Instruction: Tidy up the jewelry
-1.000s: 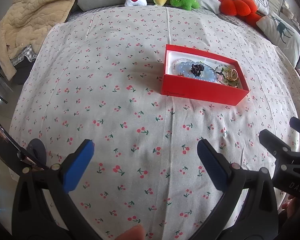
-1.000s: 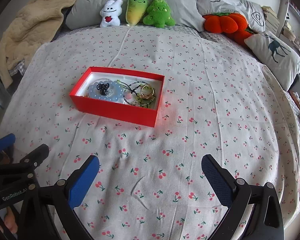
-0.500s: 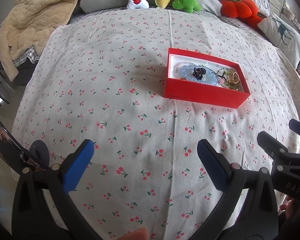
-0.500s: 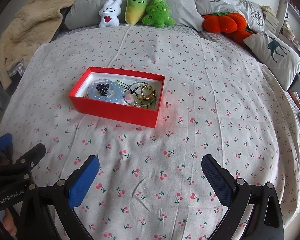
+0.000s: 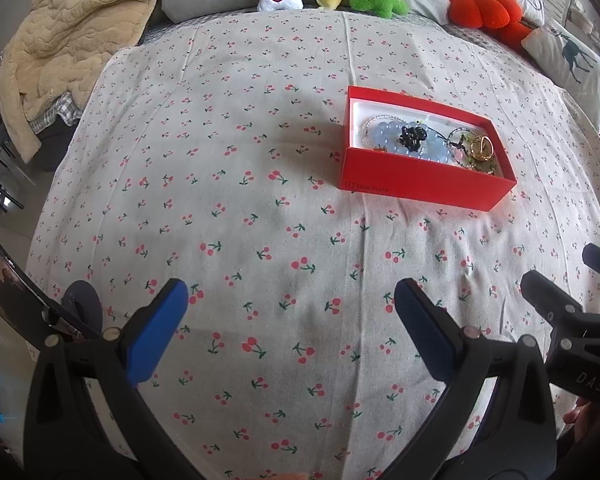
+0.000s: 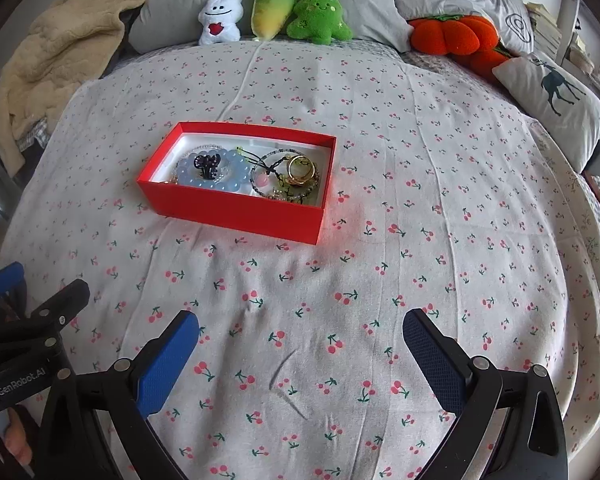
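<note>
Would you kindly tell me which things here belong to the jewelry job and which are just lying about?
Job: red rectangular cardboard box; pale blue beaded bracelet; gold metal rings; open left gripper; open right gripper.

Lying about: white bunny plush; orange pumpkin cushion; beige quilted blanket.

A box [image 6: 236, 210] lies on the bed [image 6: 440, 240], holding a bead bracelet [image 6: 220, 174] in its left part and rings [image 6: 300, 168] in its right. Far behind it three plush toys [image 6: 274, 12] stand against a pillow [image 6: 364, 0]. A blanket [image 6: 60, 52] lies far left, cushions [image 6: 552, 92] far right.
</note>
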A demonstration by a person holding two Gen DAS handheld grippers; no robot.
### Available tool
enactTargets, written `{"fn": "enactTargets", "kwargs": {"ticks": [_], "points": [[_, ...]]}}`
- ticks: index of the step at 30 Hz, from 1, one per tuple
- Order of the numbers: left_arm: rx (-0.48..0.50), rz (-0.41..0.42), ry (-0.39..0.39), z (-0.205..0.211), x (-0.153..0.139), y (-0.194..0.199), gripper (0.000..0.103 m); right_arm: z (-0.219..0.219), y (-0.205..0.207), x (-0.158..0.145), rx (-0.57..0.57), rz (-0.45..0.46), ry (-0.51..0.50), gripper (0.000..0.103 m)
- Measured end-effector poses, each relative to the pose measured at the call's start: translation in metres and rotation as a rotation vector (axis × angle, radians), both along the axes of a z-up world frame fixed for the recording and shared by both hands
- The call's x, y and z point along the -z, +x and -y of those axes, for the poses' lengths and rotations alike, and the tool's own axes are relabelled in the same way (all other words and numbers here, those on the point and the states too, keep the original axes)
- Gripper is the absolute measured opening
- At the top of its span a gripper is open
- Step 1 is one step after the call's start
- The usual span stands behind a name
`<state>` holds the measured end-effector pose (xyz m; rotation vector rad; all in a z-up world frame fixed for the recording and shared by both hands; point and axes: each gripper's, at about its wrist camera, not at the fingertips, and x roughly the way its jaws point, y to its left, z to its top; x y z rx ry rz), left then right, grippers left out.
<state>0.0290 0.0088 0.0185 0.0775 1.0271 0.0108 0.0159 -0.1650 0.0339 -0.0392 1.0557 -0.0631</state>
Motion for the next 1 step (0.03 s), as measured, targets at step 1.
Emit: {"fn": "enactTargets", "kwargs": {"ticks": [1], "points": [[0.005,-0.004,-0.008,0.0,0.0052,0.0032,0.102,-0.0001,0.0008,0.0041,0.003,-0.007,0.002,0.103]]}}
